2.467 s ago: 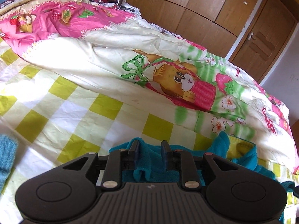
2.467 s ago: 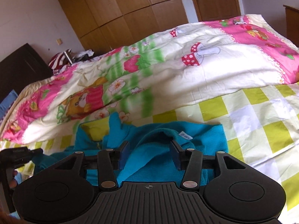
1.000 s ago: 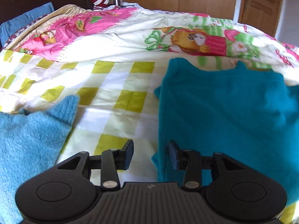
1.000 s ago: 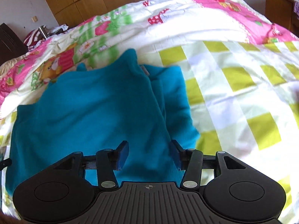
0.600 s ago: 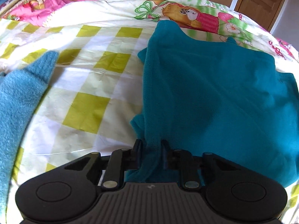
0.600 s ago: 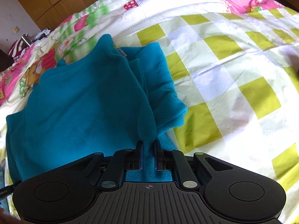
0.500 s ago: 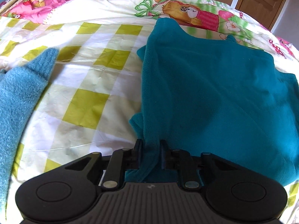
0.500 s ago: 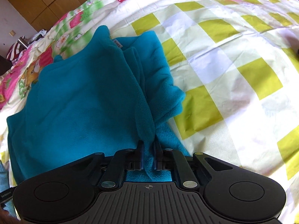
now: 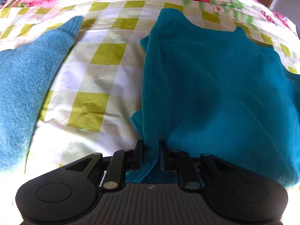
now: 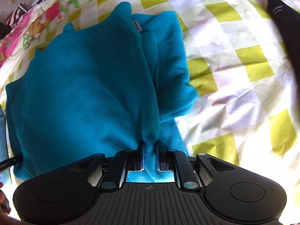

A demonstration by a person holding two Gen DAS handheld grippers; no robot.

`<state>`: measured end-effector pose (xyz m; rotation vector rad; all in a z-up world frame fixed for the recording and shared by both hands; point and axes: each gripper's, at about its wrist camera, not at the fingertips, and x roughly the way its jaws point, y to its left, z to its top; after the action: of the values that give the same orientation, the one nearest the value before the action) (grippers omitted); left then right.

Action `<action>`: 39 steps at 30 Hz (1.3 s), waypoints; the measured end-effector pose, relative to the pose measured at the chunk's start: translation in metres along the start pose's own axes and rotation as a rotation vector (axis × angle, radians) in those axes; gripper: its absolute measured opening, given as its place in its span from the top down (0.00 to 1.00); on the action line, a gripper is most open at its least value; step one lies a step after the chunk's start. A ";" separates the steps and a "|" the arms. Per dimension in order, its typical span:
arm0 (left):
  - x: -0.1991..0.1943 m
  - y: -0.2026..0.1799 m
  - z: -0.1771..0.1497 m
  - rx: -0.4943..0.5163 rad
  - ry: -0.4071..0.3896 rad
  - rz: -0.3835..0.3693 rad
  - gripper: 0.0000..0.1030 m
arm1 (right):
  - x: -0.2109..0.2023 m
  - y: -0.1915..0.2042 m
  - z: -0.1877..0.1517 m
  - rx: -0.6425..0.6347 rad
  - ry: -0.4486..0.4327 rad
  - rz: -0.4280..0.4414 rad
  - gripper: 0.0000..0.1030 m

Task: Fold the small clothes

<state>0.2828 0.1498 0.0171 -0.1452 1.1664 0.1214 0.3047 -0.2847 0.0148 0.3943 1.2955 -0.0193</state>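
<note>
While both grippers pinch it, teal fleece lies lengthwise away.

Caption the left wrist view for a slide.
Left gripper shut on the near edge of a teal fleece on a checked sheet, a lighter blue garment lying apart.

Teal fleece garment cut off at right edge, near corner hidden inside the left tool. Lighter blue garment, left of the teal fleece garment, cropped by frame. Black item, right of it, mostly out of frame, print unreadable. Collar label too small to read.
</note>
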 end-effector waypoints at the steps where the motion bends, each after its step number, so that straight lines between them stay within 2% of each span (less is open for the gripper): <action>1: -0.004 0.000 -0.002 -0.003 -0.007 0.007 0.69 | -0.006 0.001 0.001 -0.004 -0.023 0.002 0.84; 3: -0.012 0.000 -0.005 -0.007 -0.024 0.019 0.69 | -0.021 0.003 0.007 -0.016 -0.090 0.023 0.78; 5: -0.016 -0.004 -0.007 0.008 -0.030 0.021 0.64 | -0.025 0.006 0.016 -0.052 -0.127 0.037 0.59; 6: -0.015 -0.005 -0.009 0.019 -0.032 0.026 0.62 | -0.020 0.009 0.019 -0.078 -0.124 0.035 0.57; 10: 0.000 -0.004 -0.013 0.013 -0.026 0.026 0.58 | 0.008 0.013 0.024 -0.125 -0.087 0.000 0.58; 11: 0.002 -0.003 -0.013 0.000 -0.019 0.021 0.59 | 0.011 0.014 0.023 -0.123 -0.083 -0.019 0.74; 12: 0.001 -0.001 -0.013 -0.017 -0.017 0.009 0.61 | 0.011 0.017 0.023 -0.113 -0.076 -0.022 0.84; 13: -0.002 0.002 -0.012 -0.029 -0.020 -0.012 0.70 | 0.006 0.015 0.021 -0.095 -0.066 -0.002 0.95; 14: -0.008 0.003 -0.013 -0.038 -0.026 -0.028 0.76 | -0.003 0.014 0.019 -0.070 -0.068 0.024 0.95; 18: -0.038 0.014 -0.020 -0.094 -0.047 -0.069 0.79 | -0.041 0.019 0.008 -0.092 -0.118 0.074 0.95; 20: -0.042 0.014 -0.023 -0.099 -0.048 -0.069 0.79 | -0.036 0.018 0.006 -0.087 -0.111 0.070 0.95; 24: -0.008 0.013 -0.030 -0.078 0.005 -0.017 0.77 | 0.016 0.006 0.005 -0.062 -0.044 -0.028 0.95; 26: -0.007 0.009 -0.030 -0.053 0.002 -0.007 0.77 | 0.018 0.006 0.003 -0.089 -0.046 -0.033 0.93; 28: -0.018 0.004 -0.032 -0.011 -0.018 0.011 0.75 | 0.009 0.007 0.003 -0.089 -0.058 -0.039 0.86; 29: -0.025 0.003 -0.034 0.008 -0.029 0.025 0.75 | 0.001 0.007 0.005 -0.087 -0.066 -0.045 0.86; 31: -0.039 0.003 -0.037 0.029 -0.056 0.048 0.75 | -0.016 0.005 0.008 -0.067 -0.101 -0.030 0.84; 34: -0.061 0.002 -0.035 0.020 -0.124 0.070 0.75 | -0.041 0.011 0.015 -0.079 -0.213 -0.022 0.72; 37: -0.074 -0.011 -0.028 0.042 -0.221 0.099 0.75 | -0.049 0.017 0.021 -0.107 -0.328 -0.080 0.72; 39: -0.077 -0.024 -0.020 0.063 -0.280 0.072 0.74 | -0.043 0.019 0.025 -0.118 -0.362 -0.066 0.72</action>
<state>0.2390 0.1217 0.0811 -0.0291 0.8954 0.1633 0.3201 -0.2829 0.0662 0.2331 0.9461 -0.0665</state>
